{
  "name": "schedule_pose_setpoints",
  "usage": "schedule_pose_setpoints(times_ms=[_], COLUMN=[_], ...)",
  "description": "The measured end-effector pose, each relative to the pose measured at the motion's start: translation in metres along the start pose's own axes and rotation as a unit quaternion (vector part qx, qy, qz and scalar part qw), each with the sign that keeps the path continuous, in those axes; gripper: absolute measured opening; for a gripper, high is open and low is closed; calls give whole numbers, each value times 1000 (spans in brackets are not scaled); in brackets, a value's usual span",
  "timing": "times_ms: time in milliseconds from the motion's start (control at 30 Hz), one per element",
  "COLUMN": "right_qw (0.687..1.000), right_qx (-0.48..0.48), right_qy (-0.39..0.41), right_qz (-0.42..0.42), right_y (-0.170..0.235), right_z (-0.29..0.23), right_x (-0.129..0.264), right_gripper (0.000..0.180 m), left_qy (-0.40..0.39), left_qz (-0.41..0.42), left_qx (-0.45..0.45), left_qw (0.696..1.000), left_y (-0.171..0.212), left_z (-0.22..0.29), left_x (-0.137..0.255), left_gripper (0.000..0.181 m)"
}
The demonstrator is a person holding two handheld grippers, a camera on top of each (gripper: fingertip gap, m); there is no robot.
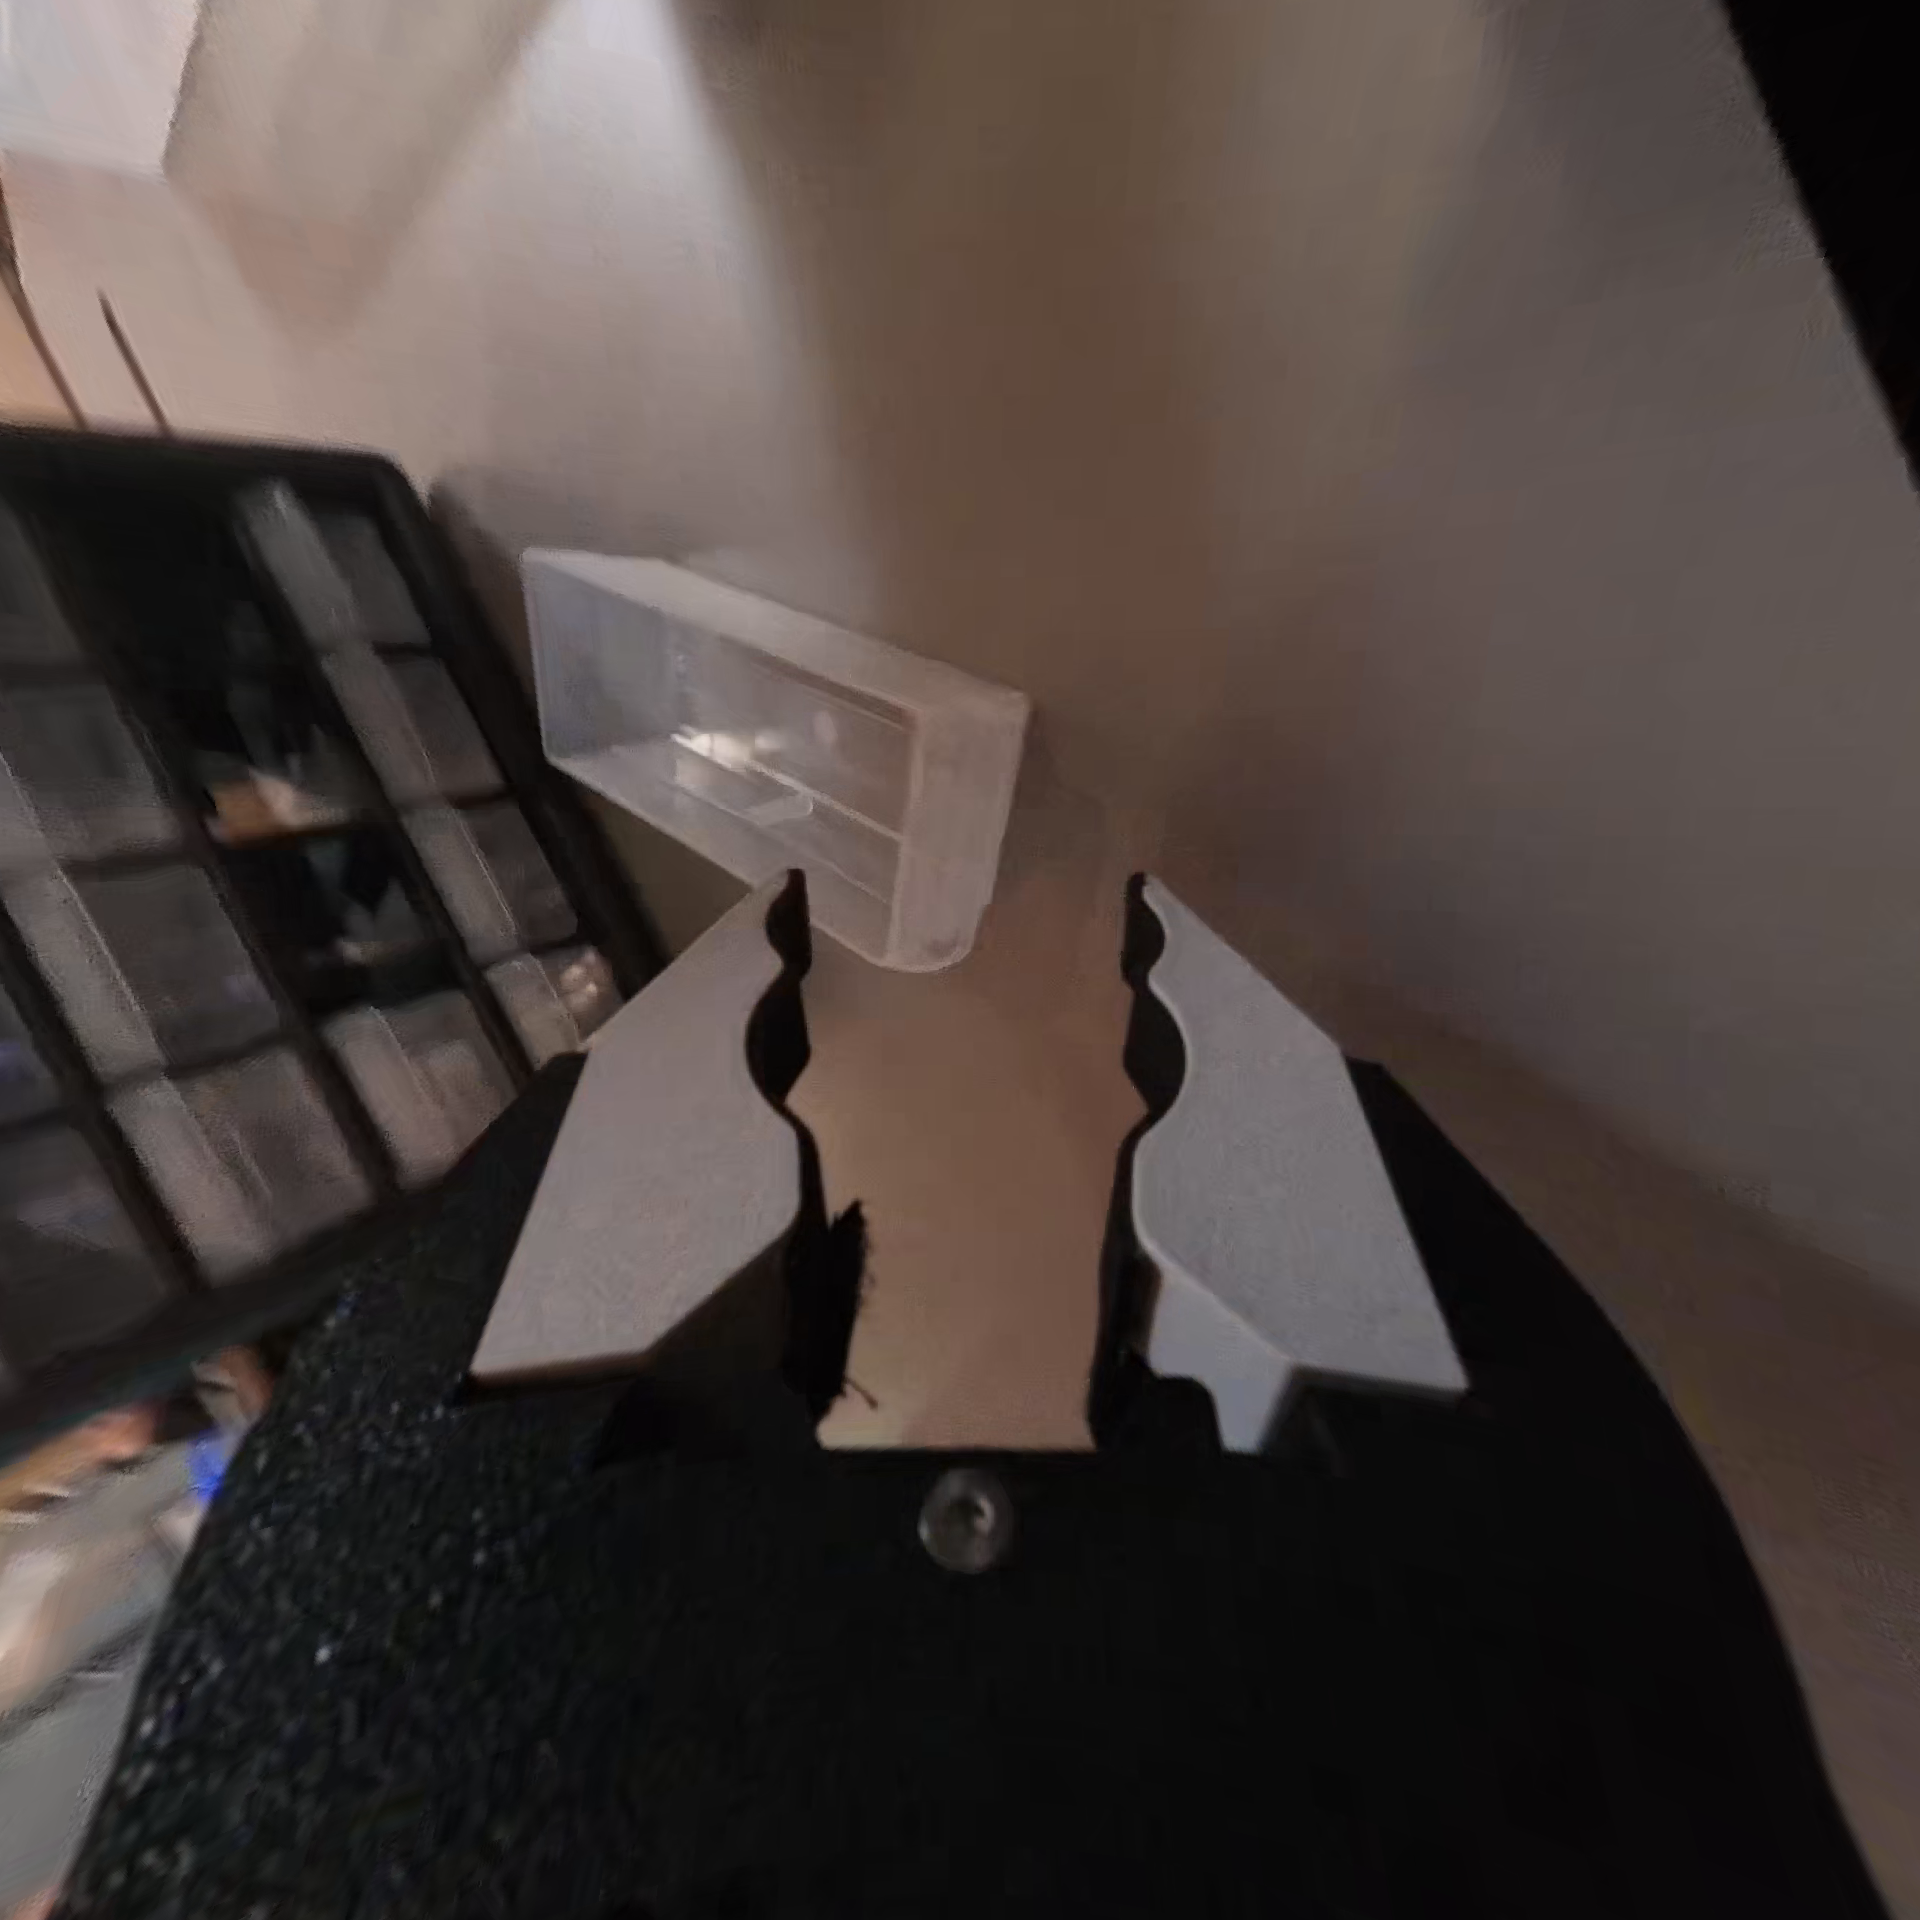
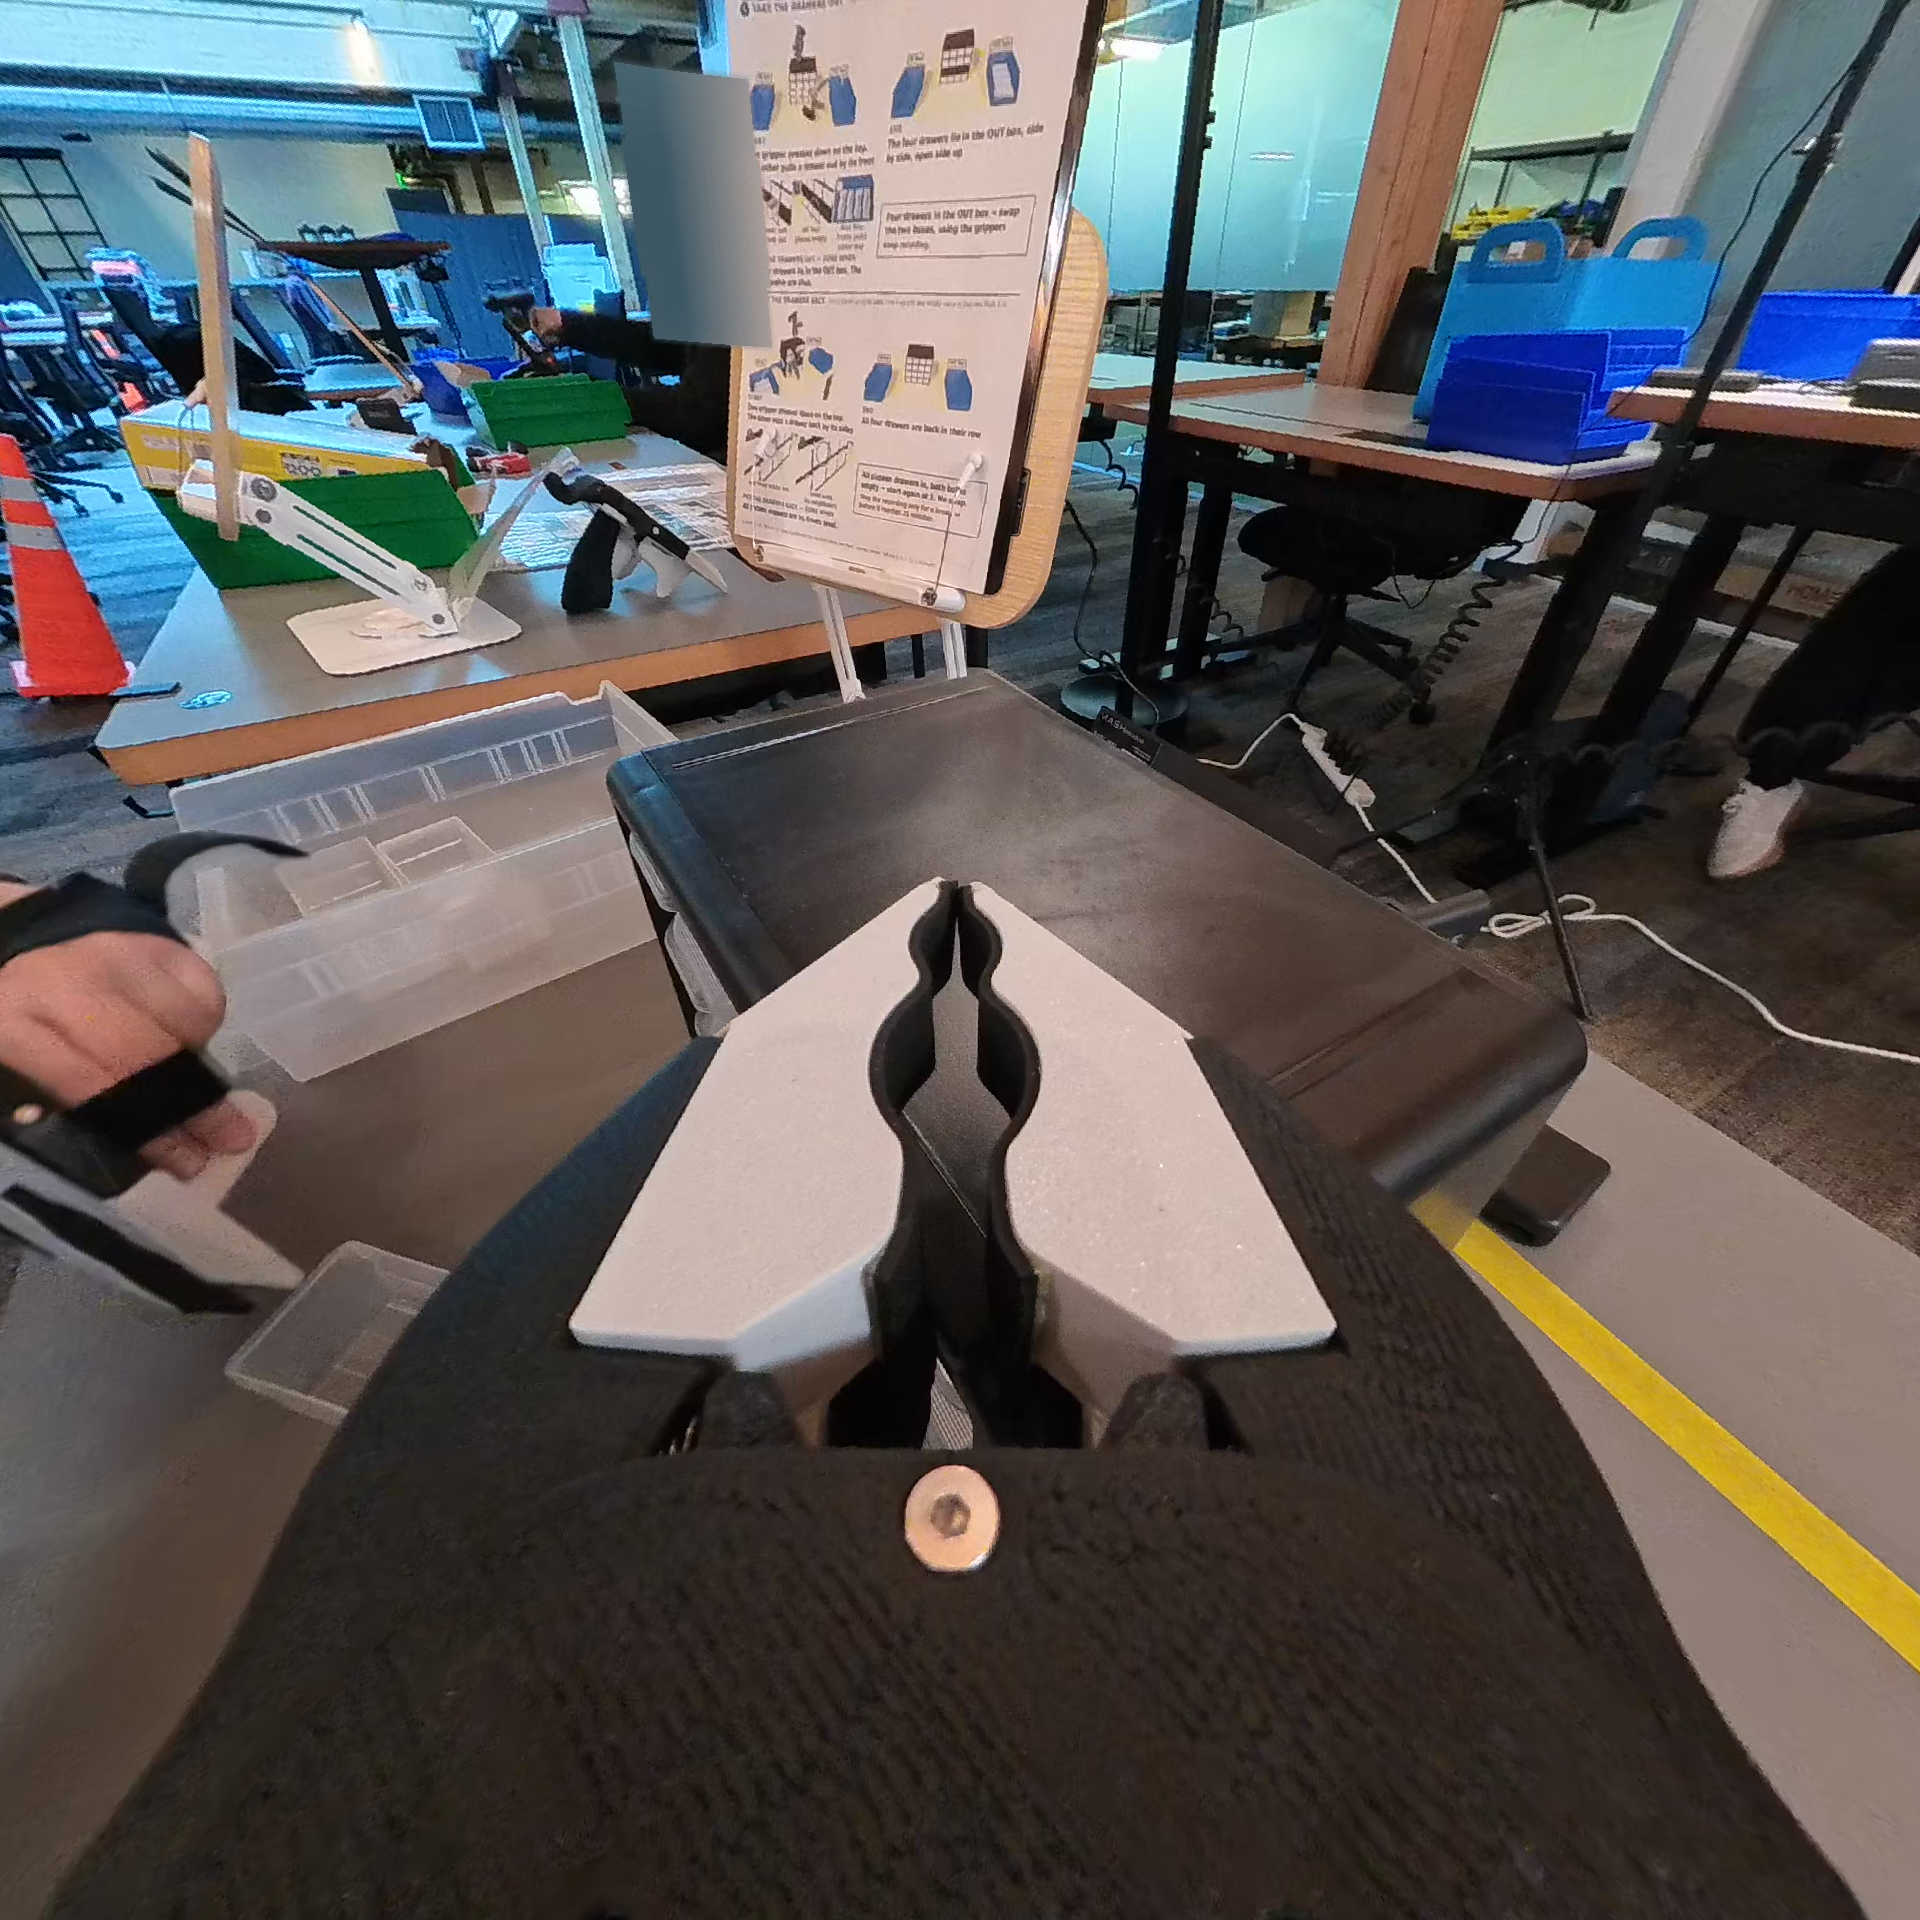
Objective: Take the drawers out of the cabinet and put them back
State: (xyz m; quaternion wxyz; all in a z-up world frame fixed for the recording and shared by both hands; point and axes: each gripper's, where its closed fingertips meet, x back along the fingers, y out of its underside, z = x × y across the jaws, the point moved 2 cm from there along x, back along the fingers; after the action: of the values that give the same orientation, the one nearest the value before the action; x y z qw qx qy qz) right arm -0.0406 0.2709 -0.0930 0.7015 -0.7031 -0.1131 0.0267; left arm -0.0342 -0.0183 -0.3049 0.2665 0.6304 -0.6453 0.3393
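Note:
In the left wrist view my left gripper is open and empty. Its tips are just short of a clear plastic drawer that lies on the table, out of the cabinet. The black cabinet, with a grid of clear drawers, stands to the left, blurred. In the right wrist view my right gripper is shut on nothing, with its tips over the cabinet's black top. The loose drawer also shows at lower left in that view, below the hand that holds the left gripper.
A clear plastic bin with small drawers inside sits left of the cabinet. An instruction sheet on a stand rises behind the cabinet. A yellow tape line runs along the table at right. Other desks, blue bins and an orange cone stand beyond.

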Motion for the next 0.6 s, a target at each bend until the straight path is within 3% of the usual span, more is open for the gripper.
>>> schedule_pose_setpoints(times_ms=[133,300,400,600], right_qw=[1000,1000,1000,1000], right_qx=[0,-5,-7,-8], right_qy=[1,-5,-9,-11], right_qz=[0,7,10,12], right_y=[0,-1,-1,-1], right_z=[0,0,0,0], right_x=[0,0,0,0], right_gripper=[0,0,0,0], left_qy=[-27,-63,-94,-133], left_qz=[1,25,-11,-86], left_qx=[-105,-141,-180,-14], left_qw=[994,988,979,987], left_y=[1,4,10,-9], left_z=[6,2,-9,-41], left_x=[-10,-15,-17,-15], left_gripper=[44,32,16,16])
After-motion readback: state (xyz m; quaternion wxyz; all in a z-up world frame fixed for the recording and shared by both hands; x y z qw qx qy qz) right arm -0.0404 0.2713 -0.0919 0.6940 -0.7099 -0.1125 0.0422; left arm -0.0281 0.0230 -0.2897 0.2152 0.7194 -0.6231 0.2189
